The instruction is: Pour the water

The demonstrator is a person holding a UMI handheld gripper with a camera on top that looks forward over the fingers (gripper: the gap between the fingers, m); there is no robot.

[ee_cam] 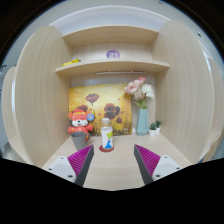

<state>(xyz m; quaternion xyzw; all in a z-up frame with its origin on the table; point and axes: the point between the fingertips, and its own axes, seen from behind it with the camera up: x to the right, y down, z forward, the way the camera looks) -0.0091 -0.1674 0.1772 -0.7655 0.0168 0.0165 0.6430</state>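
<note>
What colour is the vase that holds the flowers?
Light blue; the vase shows in the gripper view, beyond the open fingers.

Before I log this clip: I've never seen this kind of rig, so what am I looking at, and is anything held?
This is one picture, taken by a wide-angle camera that rides on a hand-held tool a person carries. The tool ends in two-finger tongs, and its two fingers, each with a magenta pad, show at the bottom of the picture. They stand open with nothing between them. Ahead lies a pale wooden desk set in a nook with a shelf above. Just beyond the fingers stands a small bottle, apart from them. To its side sits a stuffed toy; further back are a vase of flowers, a small potted plant and a flower painting against the wall.
</note>
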